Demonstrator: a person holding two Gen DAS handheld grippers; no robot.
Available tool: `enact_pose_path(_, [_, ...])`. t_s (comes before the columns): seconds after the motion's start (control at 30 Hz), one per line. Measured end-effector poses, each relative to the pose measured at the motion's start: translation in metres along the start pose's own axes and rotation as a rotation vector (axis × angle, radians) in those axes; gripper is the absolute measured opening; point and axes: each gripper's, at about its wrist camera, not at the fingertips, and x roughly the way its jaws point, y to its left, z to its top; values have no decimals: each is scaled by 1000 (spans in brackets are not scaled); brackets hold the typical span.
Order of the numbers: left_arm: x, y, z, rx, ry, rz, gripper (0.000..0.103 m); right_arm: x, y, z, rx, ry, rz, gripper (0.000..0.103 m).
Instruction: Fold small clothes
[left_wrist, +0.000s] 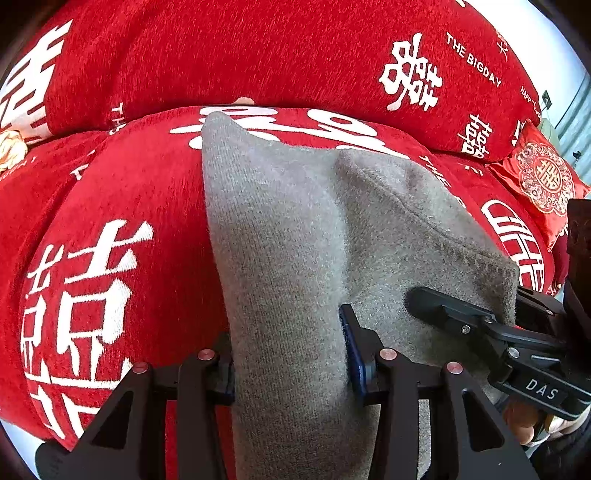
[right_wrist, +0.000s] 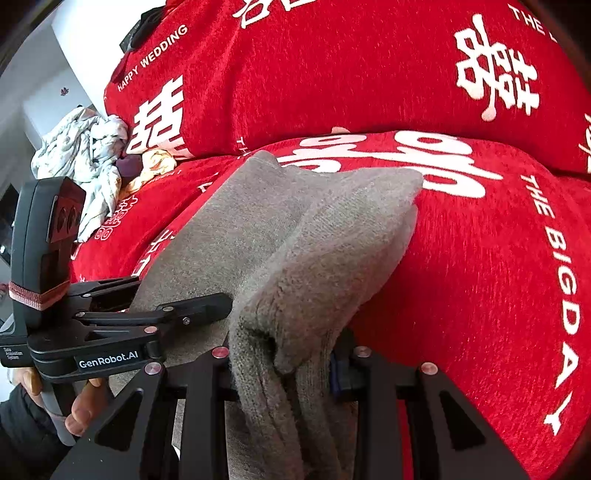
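grey knit garment (left_wrist: 295, 258) clamped in my left tool (left_wrist: 291, 365) and right tool (right_wrist: 284, 365) | soft, light, limp, non-slippery | I pinch doubled edges over red sofa cover (left_wrist: 129, 184)

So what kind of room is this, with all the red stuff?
Probably a living room at home. A sofa covered in red cloth with white wedding lettering fills the view, a matching red cushion sits at one end, and a heap of crumpled laundry waits at the other.
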Motion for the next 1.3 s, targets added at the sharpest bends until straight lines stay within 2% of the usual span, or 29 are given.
enact_pose_path(0.1, [2,1,-4,10,0,0,52,5,-12,-7,33,16,20,33])
enact_pose_path(0.13, [3,2,-6,15,-3,3,59,7,-18,-10,50,20,28,35])
enact_pose_path(0.23, [-1,8,-12,18,-22,8,70,8,-33,-18,106,21,58,46])
enact_pose_path(0.33, [-16,15,-10,5,-35,2,70,-6,-47,-20,170,-6,82,50])
enact_pose_path(0.43, [-37,22,-1,-2,-90,28,70,-32,-48,-13,161,-95,76,50])
enact_pose_path(0.53, [-34,27,19,-11,-89,94,70,-40,-47,4,145,-136,125,53])
enact_pose_path(0.63, [-15,32,36,-31,-49,125,71,-24,-43,22,133,-109,178,53])
enact_pose_path(0.8, [10,33,50,-8,3,191,71,21,-55,36,166,-8,157,52])
enact_pose_path(0.97, [19,32,48,3,7,199,71,25,-69,36,213,-14,202,52])
enact_pose_path(1.1, [7,23,43,21,-6,235,71,4,-46,30,118,-20,141,53])
enact_pose_path(1.17, [-5,15,37,40,-23,234,71,-12,-26,20,32,-29,164,53])
enact_pose_path(1.3, [-19,2,22,65,-35,212,71,-23,-2,3,-59,-25,182,55])
